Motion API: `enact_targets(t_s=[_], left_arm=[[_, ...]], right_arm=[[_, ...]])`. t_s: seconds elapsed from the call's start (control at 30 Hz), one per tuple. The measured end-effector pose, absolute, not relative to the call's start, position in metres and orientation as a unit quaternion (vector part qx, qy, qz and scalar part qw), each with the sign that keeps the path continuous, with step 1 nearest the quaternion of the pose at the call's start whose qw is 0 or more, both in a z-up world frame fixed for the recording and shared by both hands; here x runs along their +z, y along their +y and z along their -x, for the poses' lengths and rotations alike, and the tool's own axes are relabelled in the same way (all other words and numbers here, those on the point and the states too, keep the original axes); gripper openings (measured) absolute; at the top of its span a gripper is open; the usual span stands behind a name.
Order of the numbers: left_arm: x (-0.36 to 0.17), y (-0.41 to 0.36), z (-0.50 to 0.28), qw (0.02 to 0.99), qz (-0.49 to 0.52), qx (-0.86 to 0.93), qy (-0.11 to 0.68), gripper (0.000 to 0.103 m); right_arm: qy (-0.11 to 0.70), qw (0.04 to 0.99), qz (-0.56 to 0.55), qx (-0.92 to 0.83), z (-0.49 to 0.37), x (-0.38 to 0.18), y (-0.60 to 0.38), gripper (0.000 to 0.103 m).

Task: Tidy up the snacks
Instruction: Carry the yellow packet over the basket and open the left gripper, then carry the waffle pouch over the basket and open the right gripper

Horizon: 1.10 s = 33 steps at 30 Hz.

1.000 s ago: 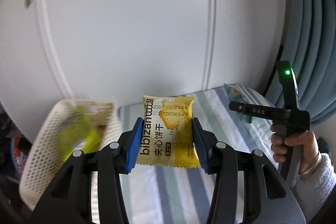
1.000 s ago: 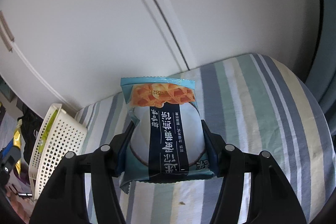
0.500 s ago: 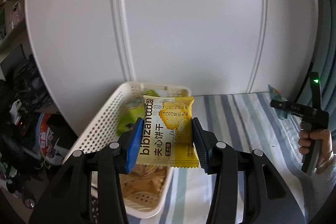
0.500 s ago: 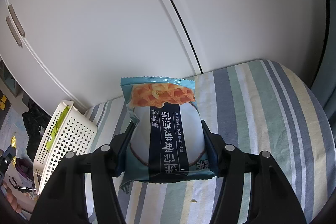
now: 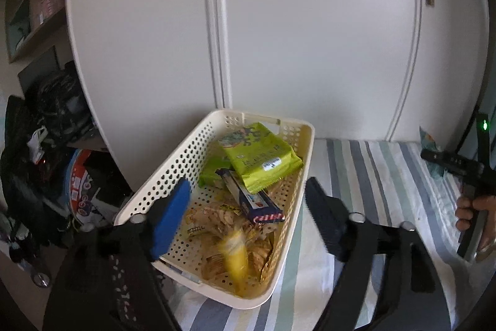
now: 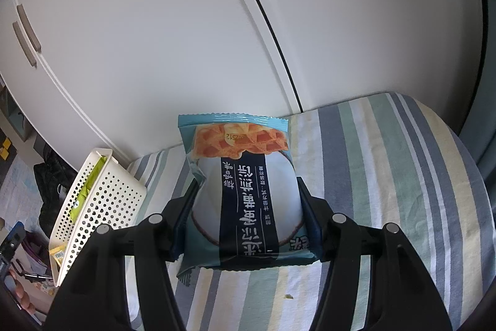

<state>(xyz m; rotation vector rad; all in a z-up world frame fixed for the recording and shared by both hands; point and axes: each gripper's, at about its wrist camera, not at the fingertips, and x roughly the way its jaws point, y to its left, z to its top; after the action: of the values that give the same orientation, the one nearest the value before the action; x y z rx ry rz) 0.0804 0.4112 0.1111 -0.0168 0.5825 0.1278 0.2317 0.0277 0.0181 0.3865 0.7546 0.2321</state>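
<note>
Left gripper [image 5: 248, 207] jaws gape over the basket [image 5: 297, 207] — right gripper [image 6: 245, 207] clamps the blue packet [image 6: 245, 191].

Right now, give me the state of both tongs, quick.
Left tongs: open, holding nothing; a blurred yellow packet is over the basket.
Right tongs: closed on the blue waffle packet.
</note>
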Motion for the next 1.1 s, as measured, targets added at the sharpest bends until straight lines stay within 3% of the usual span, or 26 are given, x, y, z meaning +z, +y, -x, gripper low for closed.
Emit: enact_targets(t_s=[0.17,0.4,0.8,1.1], left_arm=[[0.113,0.404,-0.06,0.963,0.004,0.102,0.251,0.092],[0.096,0.39,-0.04,0.96,-0.007,0.175,0.218,0.098],[0.058,0.413,-0.028,0.947,0.025,0.236,0.217,0.099],[0.056,0.438,-0.009,0.945,0.06,0.225,0.229,0.099]], right_arm=[[0.365,0.906,-0.18,0.117,-0.23,0.02,0.033,0.059],[0.354,0.911,-0.166,0.129,-0.223,0.03,0.042,0.059],[0.32,0.923,-0.124,0.176,-0.187,0.073,0.072,0.059],[0.318,0.905,-0.076,0.274,-0.161,0.111,0.195,0.06]])
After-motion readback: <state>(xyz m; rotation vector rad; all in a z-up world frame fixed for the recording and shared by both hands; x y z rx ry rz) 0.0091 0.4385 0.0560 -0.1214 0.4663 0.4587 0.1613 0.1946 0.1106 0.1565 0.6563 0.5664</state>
